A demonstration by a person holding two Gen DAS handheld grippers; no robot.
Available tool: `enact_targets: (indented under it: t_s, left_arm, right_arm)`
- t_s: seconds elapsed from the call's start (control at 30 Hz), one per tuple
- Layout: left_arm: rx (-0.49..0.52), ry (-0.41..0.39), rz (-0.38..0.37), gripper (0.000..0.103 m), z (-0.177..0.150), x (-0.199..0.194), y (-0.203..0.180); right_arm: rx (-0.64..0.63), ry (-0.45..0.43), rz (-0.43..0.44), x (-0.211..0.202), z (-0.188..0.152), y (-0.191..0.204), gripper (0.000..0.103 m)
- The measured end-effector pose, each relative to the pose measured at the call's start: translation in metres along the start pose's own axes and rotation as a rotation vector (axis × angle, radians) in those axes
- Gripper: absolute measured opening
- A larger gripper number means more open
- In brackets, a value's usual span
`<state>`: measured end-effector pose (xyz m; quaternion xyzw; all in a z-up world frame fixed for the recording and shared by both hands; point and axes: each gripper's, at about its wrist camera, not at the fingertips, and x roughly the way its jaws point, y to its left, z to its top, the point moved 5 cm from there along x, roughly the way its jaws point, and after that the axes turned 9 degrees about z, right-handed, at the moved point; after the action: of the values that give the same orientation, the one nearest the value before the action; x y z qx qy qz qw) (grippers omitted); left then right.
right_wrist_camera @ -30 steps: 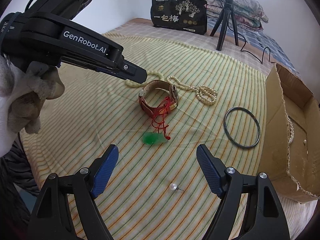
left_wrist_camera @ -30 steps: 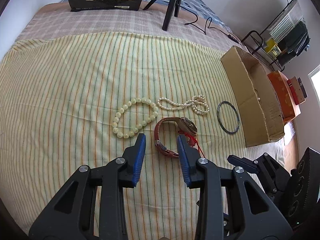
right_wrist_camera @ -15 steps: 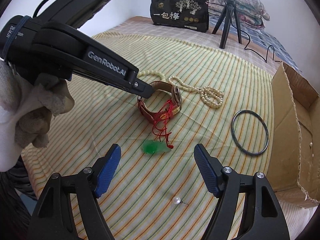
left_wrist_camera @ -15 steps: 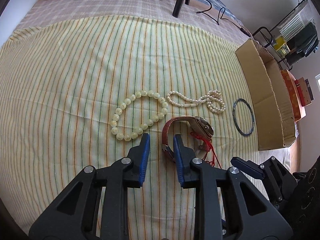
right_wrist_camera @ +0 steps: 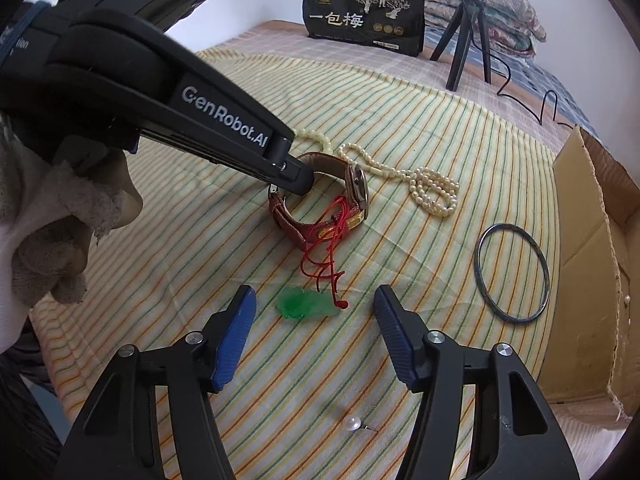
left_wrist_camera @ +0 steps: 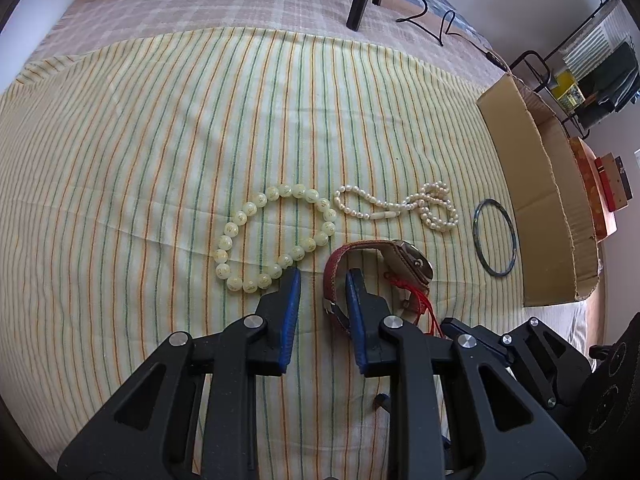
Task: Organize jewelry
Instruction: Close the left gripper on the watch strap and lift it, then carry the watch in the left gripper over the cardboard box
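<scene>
Left wrist view shows the left gripper (left_wrist_camera: 320,284) low in the frame centre, its blue pads straddling the near side of the red leather strap of a wristwatch (left_wrist_camera: 376,264) that lies on a bed covered with a yellow striped cloth (left_wrist_camera: 160,140); one finger sits inside the strap loop, the other outside, and a gap still shows between pad and strap, so the gripper is not clamped on it. Just left of the watch lies a bracelet of large cream beads (left_wrist_camera: 276,236), and above the watch a strand of small white pearls (left_wrist_camera: 400,208). A thin dark bangle (left_wrist_camera: 494,238) rests right of the pearls, near an open cardboard box (left_wrist_camera: 536,208) at the right edge. Right wrist view shows the right gripper (right_wrist_camera: 314,320) in the lower middle, its jaws closing with a green jade-like pendant (right_wrist_camera: 304,304) between them, not yet touched by either pad. A red cord (right_wrist_camera: 324,248) runs from the pendant up over the watch band. A single white pearl earring (right_wrist_camera: 354,424) lies on the cloth at the bottom centre. A gloved hand (right_wrist_camera: 60,232) at the left edge holds the left gripper, whose tip reaches into the watch loop.
</scene>
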<state>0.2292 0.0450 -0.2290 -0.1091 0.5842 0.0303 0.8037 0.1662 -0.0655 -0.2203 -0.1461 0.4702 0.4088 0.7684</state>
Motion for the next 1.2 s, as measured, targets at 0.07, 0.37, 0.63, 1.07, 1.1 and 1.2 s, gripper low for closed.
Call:
enact_targets:
  t_s: [0.07,0.37,0.63,1.07,1.1,1.2]
  left_arm:
    - [0.003,0.002,0.002,0.022,0.0,0.001,-0.001]
    - [0.002,-0.005,0.0,0.006,0.0,0.002,-0.001]
    - [-0.003,-0.029,0.005,0.004,-0.001,-0.007,0.001]
    - [-0.021,-0.138,-0.014,0.004,0.004,-0.05,0.005]
    - [-0.021,-0.151,-0.022,0.004,0.006,-0.056,0.003]
    - [-0.014,-0.183,-0.034,0.004,0.009,-0.069,-0.003]
  right_arm:
    - [-0.011,0.003,-0.002,0.0,0.0,0.001,0.052]
    - [0.042,-0.002,0.052,-0.005,-0.001,-0.006,0.031]
    - [0.037,-0.014,0.053,-0.012,-0.002,-0.007,0.031]
    - [0.034,-0.108,0.025,-0.047,0.013,-0.011,0.031]
    - [0.032,-0.119,0.02,-0.051,0.014,-0.012,0.031]
    - [0.031,-0.153,0.009,-0.064,0.019,-0.013,0.031]
